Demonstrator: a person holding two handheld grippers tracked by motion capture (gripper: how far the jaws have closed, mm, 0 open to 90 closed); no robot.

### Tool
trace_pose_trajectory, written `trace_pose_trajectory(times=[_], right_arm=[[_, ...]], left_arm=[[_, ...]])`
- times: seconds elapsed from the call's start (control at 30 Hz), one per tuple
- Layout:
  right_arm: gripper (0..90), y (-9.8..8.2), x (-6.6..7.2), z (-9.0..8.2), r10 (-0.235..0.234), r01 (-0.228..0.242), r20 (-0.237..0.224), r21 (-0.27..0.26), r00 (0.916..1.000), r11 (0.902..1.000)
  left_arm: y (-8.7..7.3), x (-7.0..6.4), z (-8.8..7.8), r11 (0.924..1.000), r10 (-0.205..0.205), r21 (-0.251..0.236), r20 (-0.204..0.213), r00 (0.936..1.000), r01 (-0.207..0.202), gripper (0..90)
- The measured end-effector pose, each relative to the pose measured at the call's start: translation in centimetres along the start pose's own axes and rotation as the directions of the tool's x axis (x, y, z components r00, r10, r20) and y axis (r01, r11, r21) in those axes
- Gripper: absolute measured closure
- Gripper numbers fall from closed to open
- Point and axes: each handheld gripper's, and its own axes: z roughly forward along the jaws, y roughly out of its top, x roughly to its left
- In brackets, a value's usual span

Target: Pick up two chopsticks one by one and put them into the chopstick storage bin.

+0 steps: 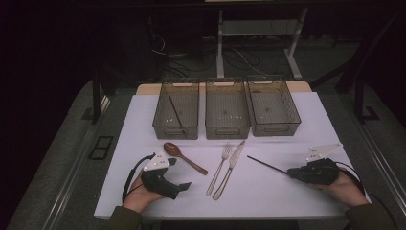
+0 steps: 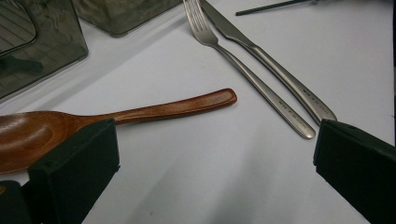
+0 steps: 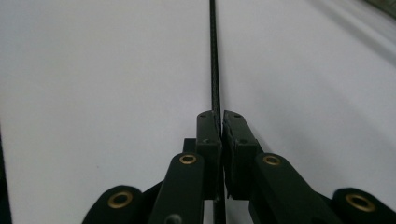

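Observation:
My right gripper (image 1: 290,173) (image 3: 220,117) lies low over the white table at the right, shut on the end of a thin black chopstick (image 1: 266,165) (image 3: 214,56). The stick runs from the jaws toward the table's middle. My left gripper (image 1: 178,173) (image 2: 215,154) rests at the front left with its jaws wide open and nothing between them. A brown wooden spoon (image 1: 184,157) (image 2: 140,112) lies just beyond it, its bowl beside the left jaw. A steel fork (image 1: 219,170) (image 2: 252,74) and knife (image 1: 232,167) (image 2: 280,74) lie side by side in the middle.
Three clear bins stand in a row at the back: left (image 1: 160,125), middle (image 1: 227,130), right (image 1: 293,115). Another black chopstick (image 1: 176,115) leans inside the left bin. The table (image 1: 268,196) ends just in front of both hands.

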Motion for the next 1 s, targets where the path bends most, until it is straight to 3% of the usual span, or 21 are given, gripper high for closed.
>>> trace_pose_trajectory(times=[0.43, 0.67, 1.0], right_arm=[[84.9, 1.2, 0.1, -1.7, 0.018, -0.022, -0.035, -0.123, 0.9992, 0.9921], [84.9, 2.3, 0.2, -2.3, 0.009, -0.021, -0.060, -0.192, 0.9982, 0.9813], [84.9, 4.7, 0.2, -2.0, -0.003, -0.015, -0.073, -0.250, 0.9973, 0.9681]], left_arm=[[0.0, -0.1, 0.0, 1.0000, 0.001, 0.002, -0.003, 1.0000, -0.001, 0.0], [0.1, -0.1, 0.1, 1.0000, 0.000, 0.002, -0.002, 1.0000, 0.000, 0.0], [0.1, -0.1, 0.1, 1.0000, 0.000, 0.003, -0.003, 1.0000, 0.000, 0.0]])
